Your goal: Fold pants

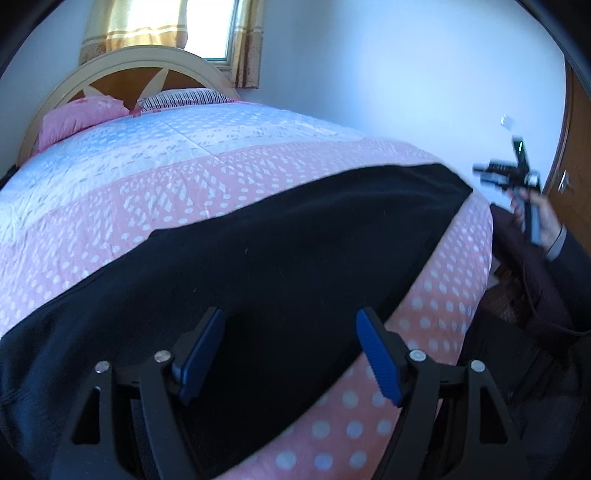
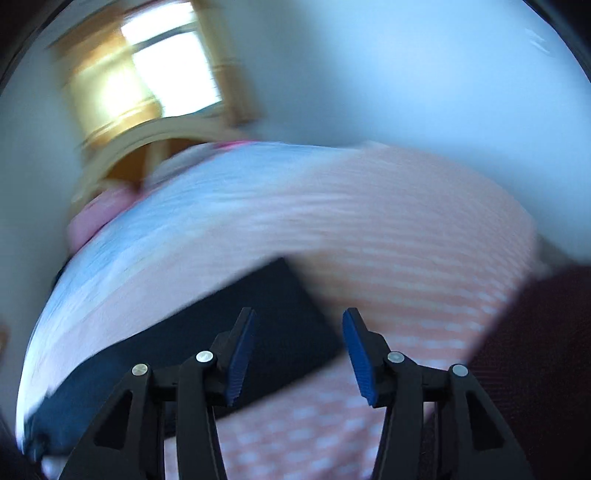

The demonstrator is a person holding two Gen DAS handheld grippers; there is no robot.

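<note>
The black pants (image 1: 280,258) lie spread flat on the bed, stretched as a long band along its near edge, from the left side toward the right corner. They rest on the pink part of the dotted blanket (image 1: 192,177), with a strip of pink showing between them and the bed's edge on the right.

The left gripper (image 1: 290,354) hangs just above the pants near the bed's edge, its blue-padded fingers (image 1: 376,358) spread wide with nothing between them. In the right wrist view, which is badly blurred, the right gripper (image 2: 299,347) is likewise spread apart and empty, over the end of the pants (image 2: 236,332) and the pink blanket (image 2: 406,236) beside it. Seen from the left wrist view, that right gripper (image 1: 513,173) is raised off the bed's right corner, held in a hand (image 1: 535,210) with a dark sleeve.

Farther up the bed, the blanket turns white-blue. A pink pillow (image 1: 79,118) and a striped pillow (image 1: 184,98) sit against the headboard (image 1: 147,59). Behind it are yellow curtains (image 1: 136,22) at a window.
</note>
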